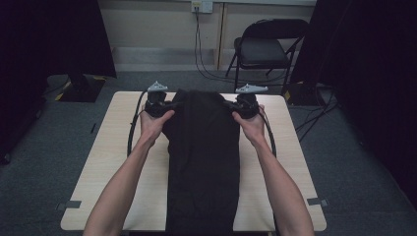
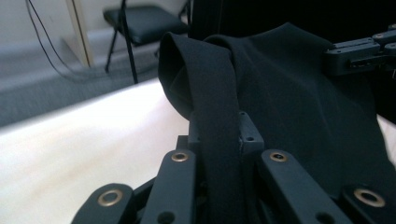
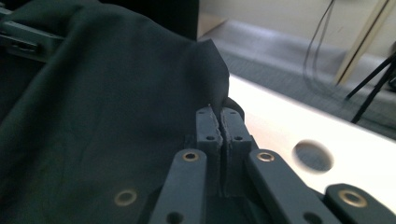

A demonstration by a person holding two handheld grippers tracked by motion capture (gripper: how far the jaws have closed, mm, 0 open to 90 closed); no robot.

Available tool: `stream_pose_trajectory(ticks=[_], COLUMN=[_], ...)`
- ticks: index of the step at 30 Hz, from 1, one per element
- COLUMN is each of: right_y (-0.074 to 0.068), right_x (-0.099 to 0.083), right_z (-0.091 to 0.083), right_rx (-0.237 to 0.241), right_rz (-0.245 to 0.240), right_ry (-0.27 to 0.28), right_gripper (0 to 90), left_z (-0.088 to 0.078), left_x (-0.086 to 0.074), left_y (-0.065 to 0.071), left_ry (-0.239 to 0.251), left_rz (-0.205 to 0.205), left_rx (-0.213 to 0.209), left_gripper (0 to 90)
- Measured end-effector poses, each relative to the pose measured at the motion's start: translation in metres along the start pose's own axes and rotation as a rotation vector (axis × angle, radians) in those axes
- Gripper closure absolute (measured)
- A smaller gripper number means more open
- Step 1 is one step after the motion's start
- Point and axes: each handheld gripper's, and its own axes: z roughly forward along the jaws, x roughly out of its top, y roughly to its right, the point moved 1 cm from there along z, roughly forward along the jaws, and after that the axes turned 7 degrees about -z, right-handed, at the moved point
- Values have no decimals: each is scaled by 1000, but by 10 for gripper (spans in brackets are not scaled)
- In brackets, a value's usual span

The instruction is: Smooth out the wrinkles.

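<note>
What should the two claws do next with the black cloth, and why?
Probably keep lifting and carry the far edge toward the person to fold it over. The left claw and right claw are each shut on a far corner of the black cloth, and that edge is raised while the rest lies flat down the table.

A pale wooden worktop (image 1: 290,147) stands on grey carpet (image 1: 59,147). Beyond it a black folding chair (image 1: 263,49) sits by the cream wall, where cables (image 1: 199,54) hang from a socket (image 1: 201,6). Dark curtains (image 1: 364,73) close off both sides.
</note>
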Motion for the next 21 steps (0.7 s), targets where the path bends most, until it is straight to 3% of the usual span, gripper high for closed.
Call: stream_pose_trajectory(ticks=[1, 4, 7, 14, 17, 21], right_y=[2, 4, 3, -2, -8, -17], right_x=[8, 32, 41, 17, 5, -8], right_z=[-4, -12, -15, -17, -21, -29], right_rx=[-6, -26, -19, 20, 37, 65], right_rz=[-1, -38, -35, -34, -55, -47], right_ry=[16, 57, 85, 69, 66, 79], right_gripper=[881, 881, 881, 881, 881, 881], left_z=[-4, -12, -16, -16, -20, -29], left_x=[8, 27, 30, 4, -10, -23], left_y=[0, 7, 11, 10, 14, 21], left_ry=[18, 31, 43, 10, 9, 2], left_rz=[2, 62, 87, 117, 136, 156], left_rx=[1, 18, 16, 1, -14, -46], left_gripper=[810, 807, 806, 801, 801, 800])
